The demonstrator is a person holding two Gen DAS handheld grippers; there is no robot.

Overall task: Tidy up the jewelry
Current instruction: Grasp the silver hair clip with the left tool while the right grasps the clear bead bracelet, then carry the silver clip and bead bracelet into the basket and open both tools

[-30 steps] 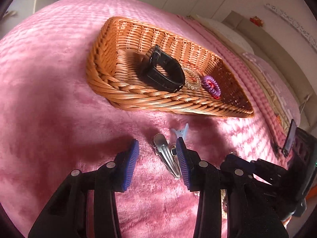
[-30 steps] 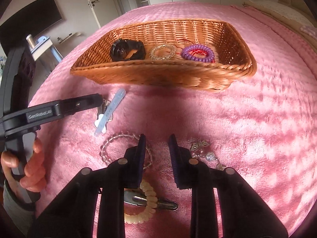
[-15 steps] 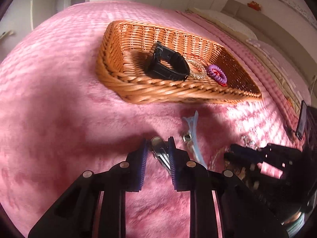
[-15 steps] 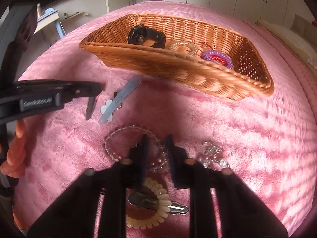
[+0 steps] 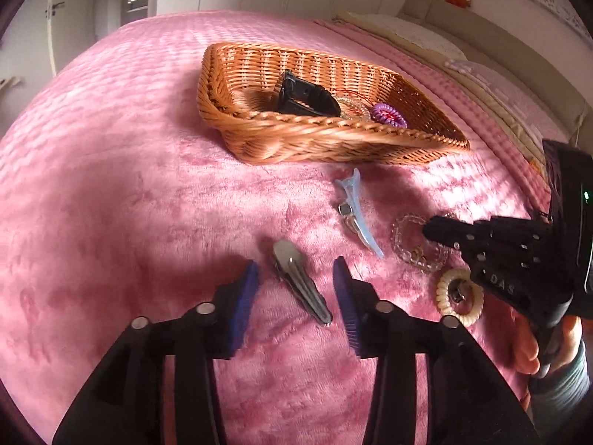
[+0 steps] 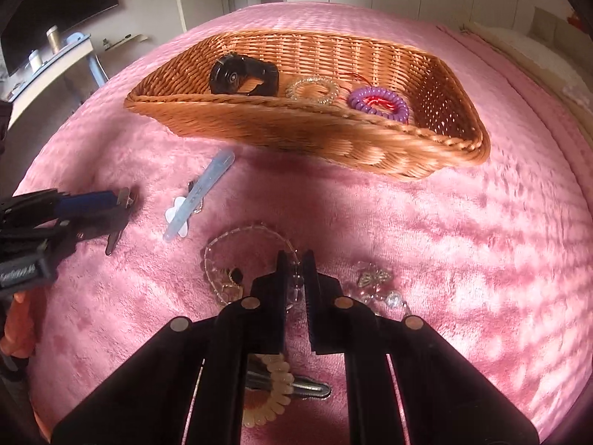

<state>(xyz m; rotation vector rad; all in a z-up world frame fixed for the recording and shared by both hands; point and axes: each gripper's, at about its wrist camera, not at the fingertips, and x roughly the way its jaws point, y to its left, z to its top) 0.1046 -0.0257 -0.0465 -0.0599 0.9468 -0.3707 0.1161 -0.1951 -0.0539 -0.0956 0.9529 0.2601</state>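
Two grippers low in frame. Left gripper (image 5: 295, 289) spread wide, silver metal hair clip (image 5: 301, 282) on pink plush blanket (image 5: 111, 204) between pads, long axis diagonal toward lower right. Right gripper (image 6: 295, 278) nearly pressed together on clear beaded bracelet (image 6: 244, 259), frame centre. Woven wicker basket (image 5: 333, 144) beyond, upper centre.

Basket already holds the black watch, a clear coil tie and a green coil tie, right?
Not quite. In the right wrist view the basket holds the black watch and a clear coil tie, but the other coil tie is purple, not green.
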